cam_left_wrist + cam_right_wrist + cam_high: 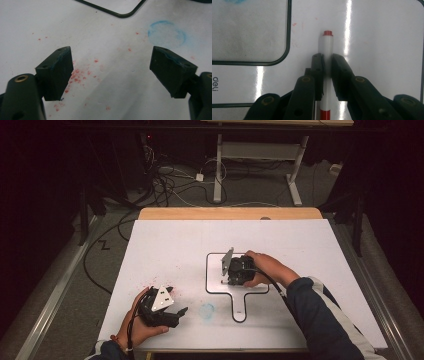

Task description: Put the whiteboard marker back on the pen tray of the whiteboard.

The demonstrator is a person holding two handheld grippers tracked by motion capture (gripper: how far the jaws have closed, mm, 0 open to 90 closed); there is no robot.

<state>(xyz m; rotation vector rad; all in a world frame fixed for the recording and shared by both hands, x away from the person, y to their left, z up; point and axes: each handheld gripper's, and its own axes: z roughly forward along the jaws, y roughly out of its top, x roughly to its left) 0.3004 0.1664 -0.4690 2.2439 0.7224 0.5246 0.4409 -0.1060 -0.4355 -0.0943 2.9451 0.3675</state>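
A white marker (pixel 326 42) with a red end cap lies on a small black-framed whiteboard (pixel 239 312) at the middle of the table. My right gripper (pixel 327 57) is shut on the marker's barrel, with both pads pressed against it and the red tip sticking out beyond the jaws. In the high view the right gripper (pixel 226 280) is held low over the board by a hand. My left gripper (pixel 176 301) rests near the front left of the table. Its jaws stand wide apart, so the left gripper (pixel 112 53) is open with nothing between its fingers.
A blue scribbled circle (pixel 166 33) and red ink specks (pixel 80 75) mark the white table cover (pixel 300 250). The wooden table edge (pixel 230 213) runs along the far side. Beyond it, cables (pixel 170 185) lie on the floor near another table's legs.
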